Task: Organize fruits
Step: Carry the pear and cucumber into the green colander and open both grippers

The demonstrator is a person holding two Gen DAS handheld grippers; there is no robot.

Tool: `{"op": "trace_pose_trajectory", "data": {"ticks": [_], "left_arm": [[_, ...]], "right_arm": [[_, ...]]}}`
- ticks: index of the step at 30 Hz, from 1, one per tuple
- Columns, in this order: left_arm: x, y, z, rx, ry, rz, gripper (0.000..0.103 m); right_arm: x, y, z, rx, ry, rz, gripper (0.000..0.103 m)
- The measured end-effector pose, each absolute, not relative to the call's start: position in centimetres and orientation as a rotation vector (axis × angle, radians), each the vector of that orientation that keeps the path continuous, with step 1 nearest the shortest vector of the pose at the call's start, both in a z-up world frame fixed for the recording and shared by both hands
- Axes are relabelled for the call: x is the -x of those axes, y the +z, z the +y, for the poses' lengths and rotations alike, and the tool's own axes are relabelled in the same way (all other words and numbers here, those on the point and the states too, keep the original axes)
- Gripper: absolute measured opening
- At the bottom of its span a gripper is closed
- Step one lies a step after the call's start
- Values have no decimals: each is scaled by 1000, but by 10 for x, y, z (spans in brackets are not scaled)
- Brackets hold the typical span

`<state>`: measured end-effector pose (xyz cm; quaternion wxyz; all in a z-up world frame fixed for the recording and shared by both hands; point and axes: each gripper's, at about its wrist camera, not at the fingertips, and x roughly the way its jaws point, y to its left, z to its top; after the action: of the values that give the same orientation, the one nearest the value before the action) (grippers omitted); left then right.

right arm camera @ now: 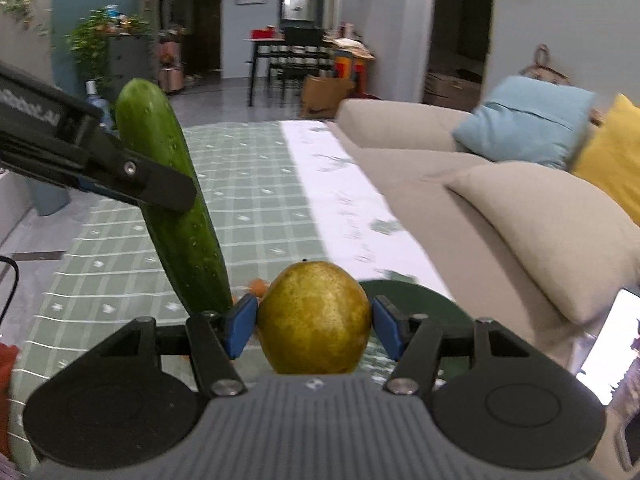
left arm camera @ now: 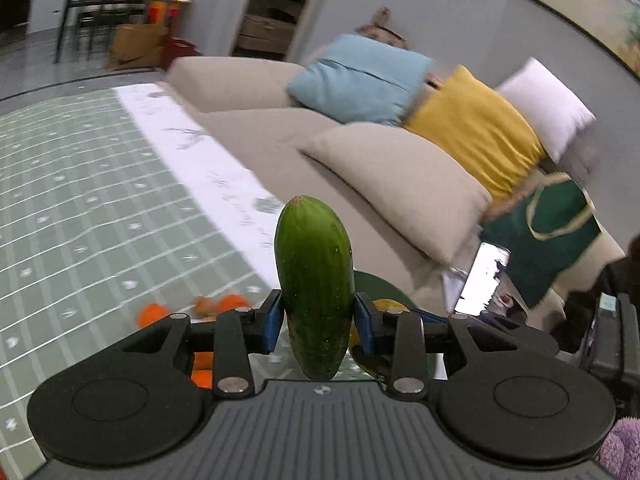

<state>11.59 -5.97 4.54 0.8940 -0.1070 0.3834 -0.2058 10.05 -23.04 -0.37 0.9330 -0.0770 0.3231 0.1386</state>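
Observation:
My left gripper [left arm camera: 318, 322] is shut on a green cucumber [left arm camera: 315, 284], held upright above the table. The cucumber also shows in the right wrist view [right arm camera: 176, 208], clamped by the left gripper's fingers [right arm camera: 160, 184] at upper left. My right gripper [right arm camera: 314, 326] is shut on a yellow-green pear [right arm camera: 314, 318], lifted over the table; part of the pear shows in the left wrist view [left arm camera: 386, 305]. Oranges [left arm camera: 154, 314] lie on the table below, partly hidden by the left gripper.
The table wears a green checked cloth [right arm camera: 256, 184] with a white runner [right arm camera: 340, 192]. A dark green plate [right arm camera: 416, 292] lies below the pear. A beige sofa [right arm camera: 500, 208] with blue, yellow and white cushions runs along the right. A lit screen [right arm camera: 612, 340] stands at right.

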Motion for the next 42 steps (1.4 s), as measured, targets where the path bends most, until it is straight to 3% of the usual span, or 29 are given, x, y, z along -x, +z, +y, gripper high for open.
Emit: {"op": "trace_pose_trajectory", "data": {"ticks": [19,36,42], "left_arm": [[-178,-39,-126,105,-478,1116,42],[-203,-64,-132,68,-472,1157,44],[-203,-63,-133,33,-459,1158,44]], "right_arm": [[-153,-79,-276,273,296,924,60],[-170,-95,-277,268,288,952,60],[-168,-94,-273,306,261,956,65]]}}
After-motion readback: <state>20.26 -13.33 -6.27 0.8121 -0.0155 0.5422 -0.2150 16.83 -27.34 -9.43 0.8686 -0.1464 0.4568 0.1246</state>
